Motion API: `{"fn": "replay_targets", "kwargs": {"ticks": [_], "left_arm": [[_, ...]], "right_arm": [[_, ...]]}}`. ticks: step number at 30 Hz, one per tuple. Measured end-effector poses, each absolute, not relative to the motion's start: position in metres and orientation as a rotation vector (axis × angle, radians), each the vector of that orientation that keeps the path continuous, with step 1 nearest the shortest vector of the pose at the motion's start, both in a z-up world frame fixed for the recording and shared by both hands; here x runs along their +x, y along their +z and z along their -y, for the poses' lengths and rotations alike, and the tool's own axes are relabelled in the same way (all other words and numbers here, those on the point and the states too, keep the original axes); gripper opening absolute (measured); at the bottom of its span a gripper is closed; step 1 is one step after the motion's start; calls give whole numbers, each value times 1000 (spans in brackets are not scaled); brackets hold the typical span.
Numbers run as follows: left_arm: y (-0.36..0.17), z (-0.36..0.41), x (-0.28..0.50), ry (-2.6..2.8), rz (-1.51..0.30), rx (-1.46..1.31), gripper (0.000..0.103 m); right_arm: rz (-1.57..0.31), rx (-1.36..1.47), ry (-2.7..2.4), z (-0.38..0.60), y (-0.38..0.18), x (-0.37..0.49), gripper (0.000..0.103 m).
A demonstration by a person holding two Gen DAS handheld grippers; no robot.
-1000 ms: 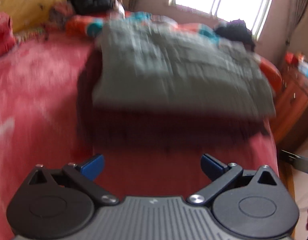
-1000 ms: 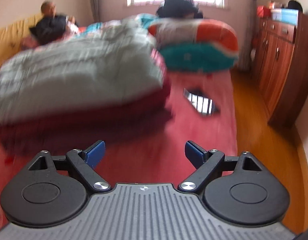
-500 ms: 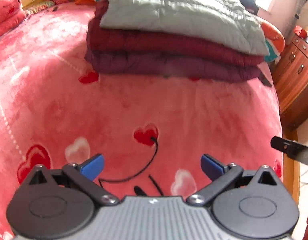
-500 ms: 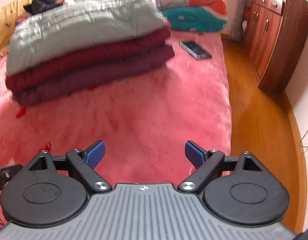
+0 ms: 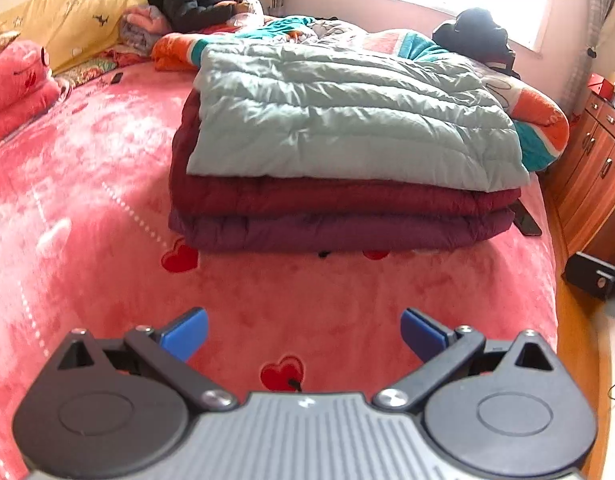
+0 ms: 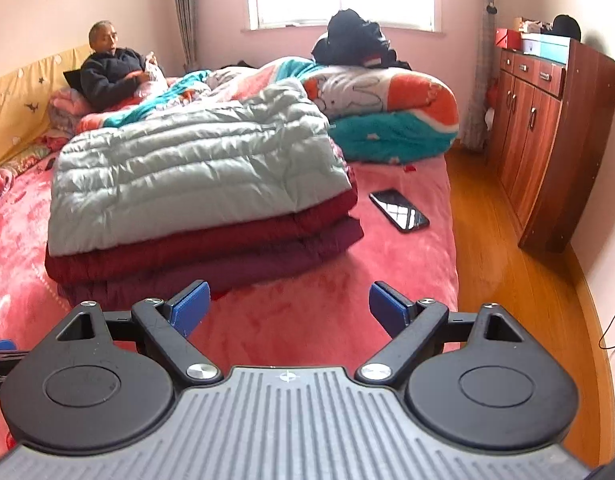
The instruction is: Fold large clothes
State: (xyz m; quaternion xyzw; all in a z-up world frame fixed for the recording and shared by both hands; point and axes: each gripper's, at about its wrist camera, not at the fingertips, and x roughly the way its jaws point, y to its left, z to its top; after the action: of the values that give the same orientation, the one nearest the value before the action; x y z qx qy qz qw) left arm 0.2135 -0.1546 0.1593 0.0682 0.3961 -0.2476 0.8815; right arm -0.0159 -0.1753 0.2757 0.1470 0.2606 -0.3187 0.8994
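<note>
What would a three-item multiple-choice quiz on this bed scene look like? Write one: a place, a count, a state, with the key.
1. Where does the phone lie?
A. on top of the stack
B. on the pink bedspread beside the stack
C. on the cabinet

2. How many folded garments are stacked?
A. two
B. three
C. five

3. How do the right gripper jaws stand?
A. open, holding nothing
B. shut on the mint jacket
C. shut on the phone

Key: 1 B, it lies flat on the spread to the right of the pile. 2 B, mint jacket over dark red jacket over purple jacket. 3 A, blue pads wide apart over bare bedspread.
</note>
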Motion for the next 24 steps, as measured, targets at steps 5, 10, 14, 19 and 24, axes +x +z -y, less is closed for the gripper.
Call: {"fn": "replay_targets", "kwargs": {"ticks": [5, 10, 14, 19, 24], "left_arm": [[161, 164, 215, -510, -810, 163, 102], [160, 168, 219, -503, -811, 173, 102], [156, 169, 222, -486, -821, 189, 102], [150, 166, 226, -468, -849, 195, 102], [144, 163, 227, -452, -865, 205, 102]], "right_arm": [[-521, 285, -661, 176, 281, -11, 103], [-521, 286, -663, 174, 274, -10, 103], [-533, 300, -660, 177, 269, -8, 103], [-555, 312, -650, 179, 263, -3, 103], [-568, 310, -630, 178, 259, 1, 103]]}}
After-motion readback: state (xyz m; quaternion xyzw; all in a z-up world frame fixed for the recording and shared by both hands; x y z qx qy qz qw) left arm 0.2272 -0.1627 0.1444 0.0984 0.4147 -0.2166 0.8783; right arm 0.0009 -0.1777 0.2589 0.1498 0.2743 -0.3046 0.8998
